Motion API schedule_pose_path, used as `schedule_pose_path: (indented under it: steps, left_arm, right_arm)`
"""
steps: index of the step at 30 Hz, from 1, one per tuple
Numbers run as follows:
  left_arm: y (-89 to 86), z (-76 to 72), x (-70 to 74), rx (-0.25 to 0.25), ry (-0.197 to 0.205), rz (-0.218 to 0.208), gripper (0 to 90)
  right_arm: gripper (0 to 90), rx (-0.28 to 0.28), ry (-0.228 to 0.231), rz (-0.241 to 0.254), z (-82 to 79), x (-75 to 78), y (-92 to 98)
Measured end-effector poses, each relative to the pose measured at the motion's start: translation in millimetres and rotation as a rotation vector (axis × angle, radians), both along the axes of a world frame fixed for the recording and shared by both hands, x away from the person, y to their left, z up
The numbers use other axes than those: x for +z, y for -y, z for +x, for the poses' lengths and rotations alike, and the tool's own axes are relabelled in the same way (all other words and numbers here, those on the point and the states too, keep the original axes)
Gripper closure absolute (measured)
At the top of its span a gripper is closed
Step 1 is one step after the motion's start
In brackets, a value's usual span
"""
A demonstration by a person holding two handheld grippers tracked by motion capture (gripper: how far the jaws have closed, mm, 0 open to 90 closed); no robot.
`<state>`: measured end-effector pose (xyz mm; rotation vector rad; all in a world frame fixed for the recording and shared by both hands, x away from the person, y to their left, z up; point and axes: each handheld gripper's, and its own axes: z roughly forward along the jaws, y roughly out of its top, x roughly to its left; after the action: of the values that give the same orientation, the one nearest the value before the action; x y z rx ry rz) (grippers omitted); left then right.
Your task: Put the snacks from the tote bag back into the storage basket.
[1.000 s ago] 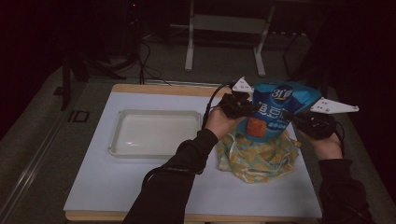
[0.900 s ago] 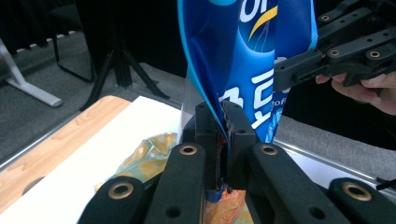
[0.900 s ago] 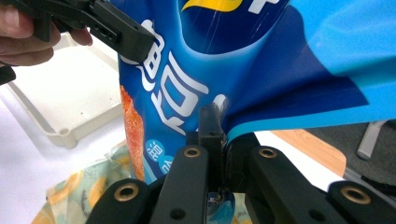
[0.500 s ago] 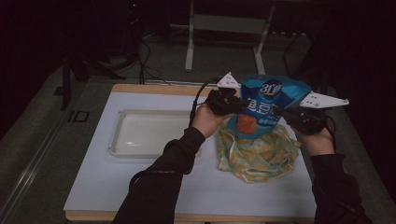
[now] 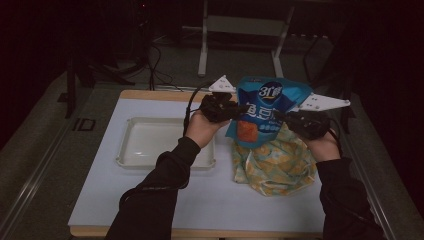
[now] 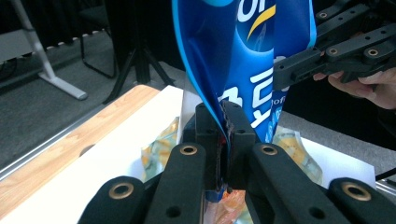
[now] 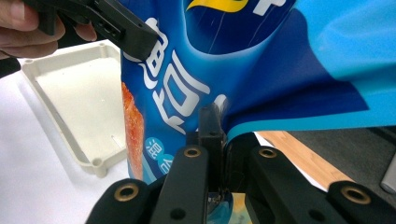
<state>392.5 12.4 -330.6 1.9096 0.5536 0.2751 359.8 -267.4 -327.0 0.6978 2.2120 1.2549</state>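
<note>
High view: a glossy blue snack bag with white lettering [image 5: 264,111] hangs upright in the air between the 2 grippers, its long axis running top to bottom. The left gripper [image 5: 234,111] pinches the bag's left edge and the right gripper [image 5: 281,116] its right edge, so each hand is equally near. The bag is directly above a crumpled yellow and teal patterned cloth [image 5: 274,164] lying on the white table mat [image 5: 100,200]; a shallow white rectangular plastic tray [image 5: 150,142] sits to the left, well apart from the bag.

Left gripper view: the left gripper [image 6: 223,135] has its jaws clamped tight on a fold of the blue bag [image 6: 233,56], which rises straight above them.

Right gripper view: the right gripper [image 7: 218,135] is likewise closed on the bag's [image 7: 187,84] other edge, with the tray [image 7: 74,102] beyond it. Any move toward the tray would carry the bag leftward.
</note>
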Motion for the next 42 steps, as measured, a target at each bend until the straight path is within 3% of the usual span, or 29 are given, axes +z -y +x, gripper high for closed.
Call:
schedule_pose_path:
  steps: [13,14,27,42]
  left_arm:
    - [-47.5,-9.7,2.6,0.046,0.001,-0.001,88.1]
    - [-57.0,-11.4,1.0,0.050,-0.001,-0.003,88.1]
    - [-103.2,-18.2,-9.4,0.097,-0.014,-0.023,88.1]
    - [-166.7,-34.4,-11.7,0.160,-0.030,-0.004,88.1]
  right_arm:
    - [88.7,0.058,0.001,-0.004,4.4,3.5,-45.4]
    - [88.6,0.069,-0.001,-0.004,4.7,2.8,-54.0]
    - [88.7,0.112,-0.011,-0.023,9.4,-2.8,-100.7]
    - [88.7,0.185,-0.014,-0.034,10.9,-8.7,-164.9]
